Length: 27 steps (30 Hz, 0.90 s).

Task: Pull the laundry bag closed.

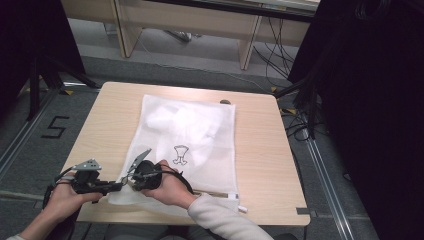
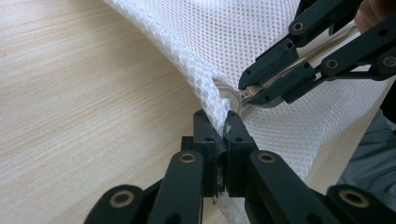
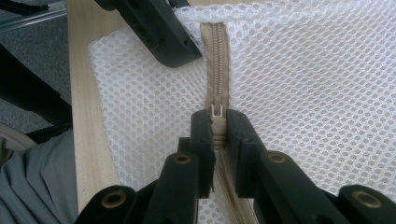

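Both pairs of jaws are clamped on the same corner of a white mesh laundry bag (image 1: 185,145), each with its own job. In the left gripper view, the left gripper (image 2: 223,122) pinches a fold of the mesh right at the end of the zipper, which looks like an anchoring hold so the fabric cannot bunch or slide. In the right gripper view, the right gripper (image 3: 219,119) is closed on the small zipper slider (image 3: 216,111), with the beige zipper tape (image 3: 215,60) running straight away from it toward the left gripper's black jaws at the top of that view. The teeth beyond the slider look meshed shut.

From the high view, the bag lies flat on the wooden table (image 1: 260,145), its zippered edge along the near side, and the two grippers meet at the near left corner. Soft white contents and a small black printed figure (image 1: 180,154) show through the mesh.

Holding one end taut while the other grips the slider is the natural arrangement for running a zipper; the slider sits close to the anchored end, so most of the travel along the near edge seems yet to come.
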Available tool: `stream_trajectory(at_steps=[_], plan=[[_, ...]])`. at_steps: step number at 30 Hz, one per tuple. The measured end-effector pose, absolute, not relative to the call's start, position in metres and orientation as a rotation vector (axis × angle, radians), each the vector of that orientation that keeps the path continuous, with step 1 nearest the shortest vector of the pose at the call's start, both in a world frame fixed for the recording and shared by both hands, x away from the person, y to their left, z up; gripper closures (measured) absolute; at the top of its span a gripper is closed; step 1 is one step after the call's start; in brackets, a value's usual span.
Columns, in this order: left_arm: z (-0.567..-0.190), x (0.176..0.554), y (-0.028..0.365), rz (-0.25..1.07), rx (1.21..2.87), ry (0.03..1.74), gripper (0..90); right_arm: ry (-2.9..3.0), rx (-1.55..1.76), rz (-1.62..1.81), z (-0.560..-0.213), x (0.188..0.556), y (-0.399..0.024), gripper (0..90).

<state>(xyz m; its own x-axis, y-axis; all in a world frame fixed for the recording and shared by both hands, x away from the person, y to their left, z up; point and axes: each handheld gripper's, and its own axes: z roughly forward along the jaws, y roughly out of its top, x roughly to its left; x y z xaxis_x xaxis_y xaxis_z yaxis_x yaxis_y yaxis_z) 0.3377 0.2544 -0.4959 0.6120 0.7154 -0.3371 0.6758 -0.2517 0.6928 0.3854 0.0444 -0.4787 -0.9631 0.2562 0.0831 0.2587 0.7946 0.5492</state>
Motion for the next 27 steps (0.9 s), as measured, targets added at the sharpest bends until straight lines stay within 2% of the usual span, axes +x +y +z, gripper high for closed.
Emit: stream_trajectory(at_steps=[27], plan=[[-0.4981,0.3398,0.253,0.077,1.972,1.1,85.7,-2.971,-0.429,-0.894,-0.4791,0.3861,0.0378,82.3]])
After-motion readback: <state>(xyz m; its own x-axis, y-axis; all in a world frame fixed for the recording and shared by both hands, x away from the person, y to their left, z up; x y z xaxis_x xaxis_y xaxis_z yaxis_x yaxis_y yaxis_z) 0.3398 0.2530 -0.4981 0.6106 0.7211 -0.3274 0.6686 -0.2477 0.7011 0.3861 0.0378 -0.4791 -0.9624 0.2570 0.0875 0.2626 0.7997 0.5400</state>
